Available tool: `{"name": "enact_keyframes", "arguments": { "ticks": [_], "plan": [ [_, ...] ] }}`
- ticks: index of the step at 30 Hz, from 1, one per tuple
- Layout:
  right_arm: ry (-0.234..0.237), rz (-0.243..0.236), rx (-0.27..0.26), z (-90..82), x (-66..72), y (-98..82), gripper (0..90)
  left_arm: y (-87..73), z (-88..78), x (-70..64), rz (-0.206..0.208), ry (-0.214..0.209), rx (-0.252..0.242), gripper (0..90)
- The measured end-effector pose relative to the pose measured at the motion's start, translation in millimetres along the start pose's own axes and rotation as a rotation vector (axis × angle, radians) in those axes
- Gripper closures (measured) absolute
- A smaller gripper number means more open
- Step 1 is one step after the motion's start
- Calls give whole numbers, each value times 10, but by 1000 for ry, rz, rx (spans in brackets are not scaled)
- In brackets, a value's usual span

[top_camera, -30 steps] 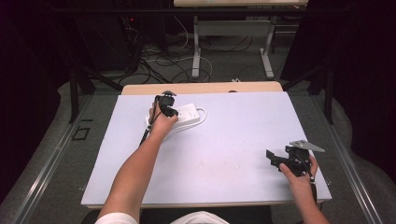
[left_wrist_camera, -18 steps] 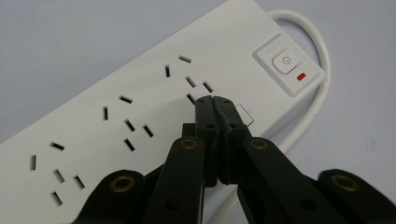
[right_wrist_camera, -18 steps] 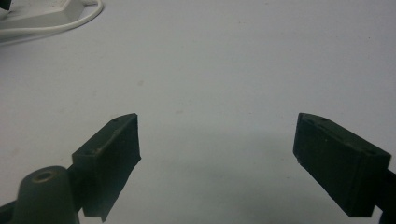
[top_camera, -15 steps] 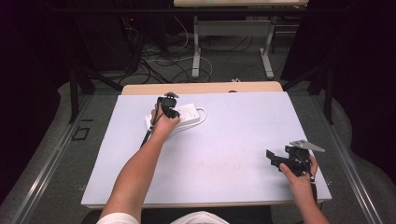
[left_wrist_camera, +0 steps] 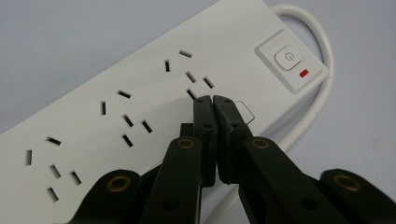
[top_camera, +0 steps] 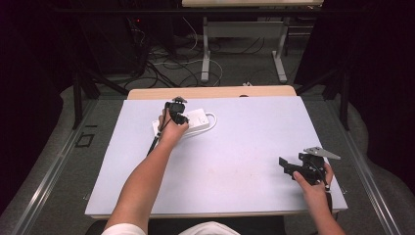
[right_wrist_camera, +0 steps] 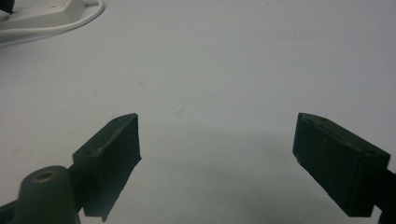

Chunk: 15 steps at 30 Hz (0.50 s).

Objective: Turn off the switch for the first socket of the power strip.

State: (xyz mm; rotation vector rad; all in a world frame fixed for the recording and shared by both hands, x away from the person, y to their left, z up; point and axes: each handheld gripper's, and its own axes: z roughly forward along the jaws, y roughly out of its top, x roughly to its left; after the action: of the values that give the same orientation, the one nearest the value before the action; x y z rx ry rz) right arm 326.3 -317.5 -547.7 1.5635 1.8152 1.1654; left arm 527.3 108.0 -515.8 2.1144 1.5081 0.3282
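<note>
We start at the left of the high view: the left hand (top_camera: 171,131) holds the left gripper (top_camera: 175,111) right over the white power strip (top_camera: 198,117), which lies at the far-left part of the white table (top_camera: 235,161). From up there we can't tell how the jaws stand. The left gripper view settles it: the left gripper (left_wrist_camera: 212,100) has both jaws pressed together w/ nothing pinched between them, tips at the strip's (left_wrist_camera: 116,70) top face, just beside a socket's slots. Whether the tips touch the plastic we can't tell. That view also gives us details the high view is too small for, i.e. the switch (left_wrist_camera: 289,58) w/ a red mark (left_wrist_camera: 304,73) at the strip's end, and the white cord (left_wrist_camera: 322,93) looping round that end.

Moving right, well apart from the strip, the right hand (top_camera: 313,183) holds the right gripper (top_camera: 286,166) near the table's front-right corner. In the right gripper view its jaws are spread wide over bare tabletop, gripper (right_wrist_camera: 217,140) holding nothing, the strip (right_wrist_camera: 42,16) far off at top left.
</note>
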Motion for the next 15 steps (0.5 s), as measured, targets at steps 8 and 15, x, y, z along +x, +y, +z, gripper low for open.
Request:
{"name": "enact_keyframes", "arguments": {
  "ticks": [8,15],
  "plan": [
    [2,2,0,-1,3,0,141,-6,6,0,-3,4,0,890],
    [3,1,0,0,3,0,141,-27,16,3,-1,6,2,900]
  ]
}}
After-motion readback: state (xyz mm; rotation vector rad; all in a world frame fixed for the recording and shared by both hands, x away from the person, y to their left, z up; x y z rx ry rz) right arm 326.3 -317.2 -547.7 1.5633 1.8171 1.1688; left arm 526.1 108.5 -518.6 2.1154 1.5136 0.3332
